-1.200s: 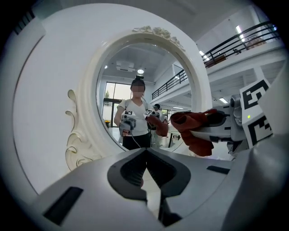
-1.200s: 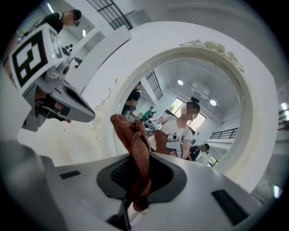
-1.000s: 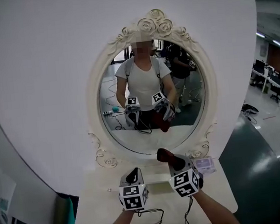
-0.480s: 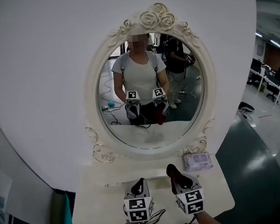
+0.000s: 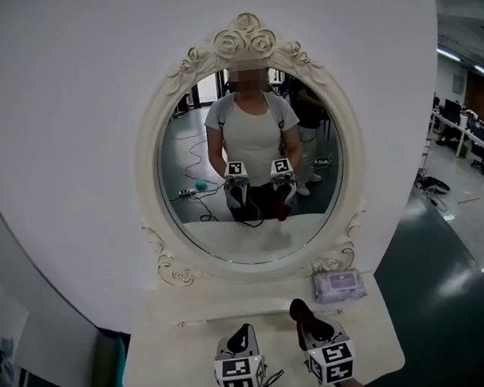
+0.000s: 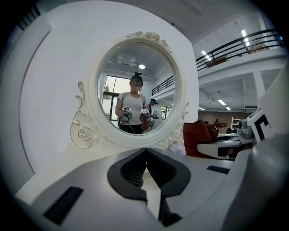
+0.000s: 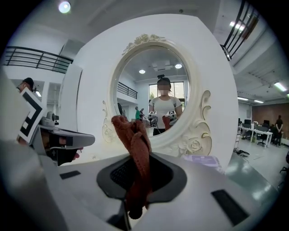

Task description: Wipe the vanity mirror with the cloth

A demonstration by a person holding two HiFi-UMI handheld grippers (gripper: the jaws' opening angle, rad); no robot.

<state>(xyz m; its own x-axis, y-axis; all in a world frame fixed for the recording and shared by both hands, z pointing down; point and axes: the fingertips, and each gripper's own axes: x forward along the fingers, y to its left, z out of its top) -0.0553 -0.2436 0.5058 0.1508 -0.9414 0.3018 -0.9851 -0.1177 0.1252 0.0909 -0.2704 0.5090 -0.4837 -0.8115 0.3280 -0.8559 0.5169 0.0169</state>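
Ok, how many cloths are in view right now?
1: the dark red cloth, clamped in the right gripper in front of the vanity mirror. Its reflection shows in the glass. None elsewhere that I can see.

A pale packet of wipes (image 5: 339, 285) is laid on the white tabletop (image 5: 167, 360), at its back right. Office desks (image 5: 475, 138) are seen beyond.

head view looks down from high; both gripper views, lower, face the same vanity mirror (image 5: 251, 157).
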